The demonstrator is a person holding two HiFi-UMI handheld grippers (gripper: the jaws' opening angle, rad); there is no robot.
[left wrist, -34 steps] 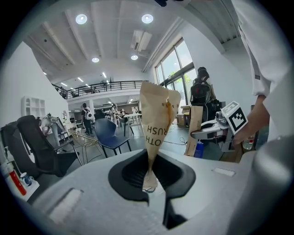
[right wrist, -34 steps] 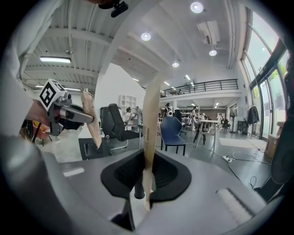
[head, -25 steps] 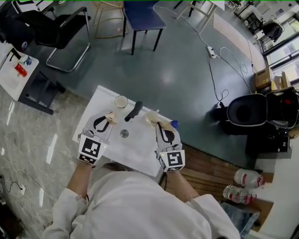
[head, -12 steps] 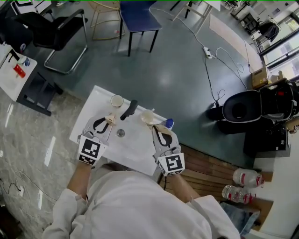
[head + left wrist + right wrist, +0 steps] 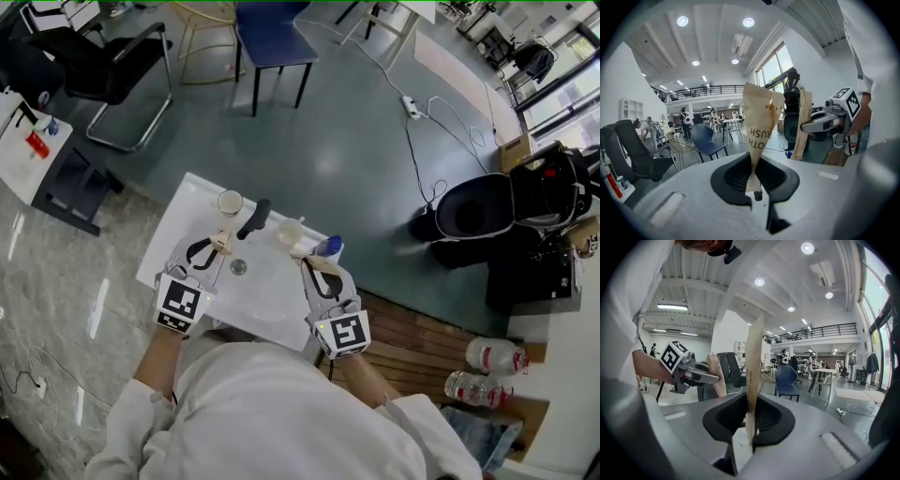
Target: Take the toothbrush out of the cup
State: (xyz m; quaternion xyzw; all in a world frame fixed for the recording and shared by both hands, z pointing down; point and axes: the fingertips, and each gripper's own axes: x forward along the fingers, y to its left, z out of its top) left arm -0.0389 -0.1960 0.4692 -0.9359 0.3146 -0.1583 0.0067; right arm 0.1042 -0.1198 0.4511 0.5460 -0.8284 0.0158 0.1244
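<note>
Left gripper view: toothbrush packet (image 5: 760, 123) upright in left gripper's (image 5: 756, 188) pinch; right gripper (image 5: 750, 427) likewise.

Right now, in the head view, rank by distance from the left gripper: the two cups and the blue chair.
1. Left cup, just beyond the left gripper.
2. Right cup, toward the table's right side.
3. Blue chair, on the floor beyond.

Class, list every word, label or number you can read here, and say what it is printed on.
"OTH" above "RUSH", cut off: paper wrapper in the left gripper.
Print on the paper strip in the right gripper: too small to read.
Marker cubes: patterns, no words.
</note>
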